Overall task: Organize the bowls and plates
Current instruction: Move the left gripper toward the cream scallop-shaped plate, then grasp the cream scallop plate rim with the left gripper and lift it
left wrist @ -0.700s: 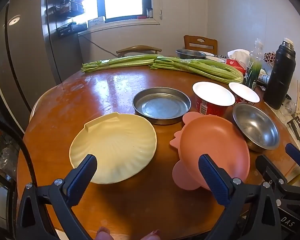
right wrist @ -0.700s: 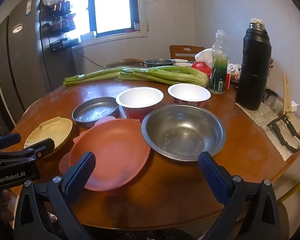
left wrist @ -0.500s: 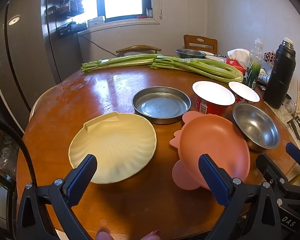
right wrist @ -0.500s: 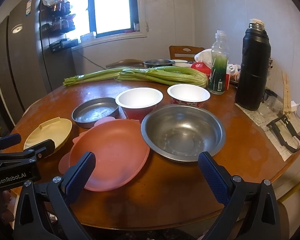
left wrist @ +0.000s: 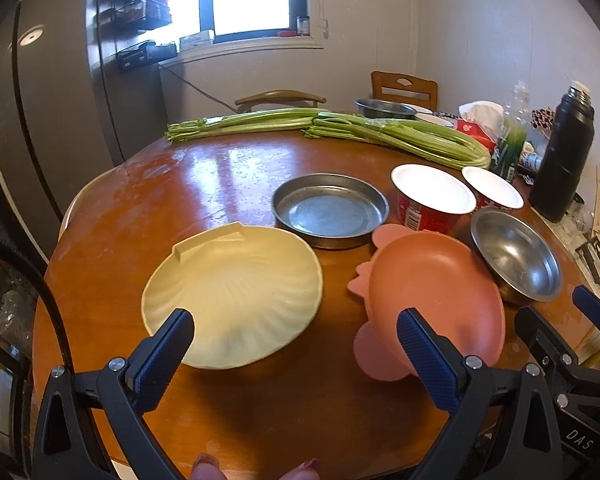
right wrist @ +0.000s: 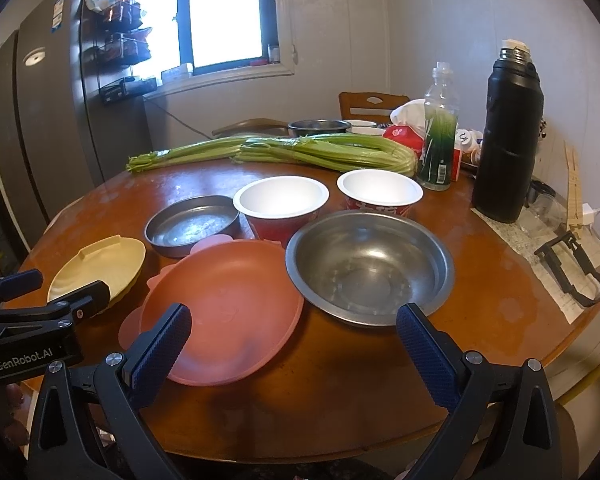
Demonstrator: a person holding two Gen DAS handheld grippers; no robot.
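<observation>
On the round wooden table (left wrist: 204, 184) lie a yellow shell-shaped plate (left wrist: 236, 292), a pink plate (left wrist: 432, 296), a flat metal dish (left wrist: 328, 210), a steel bowl (right wrist: 368, 266) and two red paper bowls (right wrist: 282, 204) (right wrist: 380, 192). My left gripper (left wrist: 296, 344) is open and empty, held near the table's front edge between the yellow and pink plates. My right gripper (right wrist: 292, 340) is open and empty, low before the pink plate (right wrist: 224, 304) and steel bowl. Each gripper touches nothing.
Celery bunches (right wrist: 284, 152) lie across the far side. A black thermos (right wrist: 508, 140), a green bottle (right wrist: 440, 140), a tissue pack and jars stand at the right. A black clip (right wrist: 572, 268) lies on paper near the right edge. Chairs and a fridge stand behind.
Both grippers have stayed open and nearly still; the left view has shifted very slightly. No dish has moved.
</observation>
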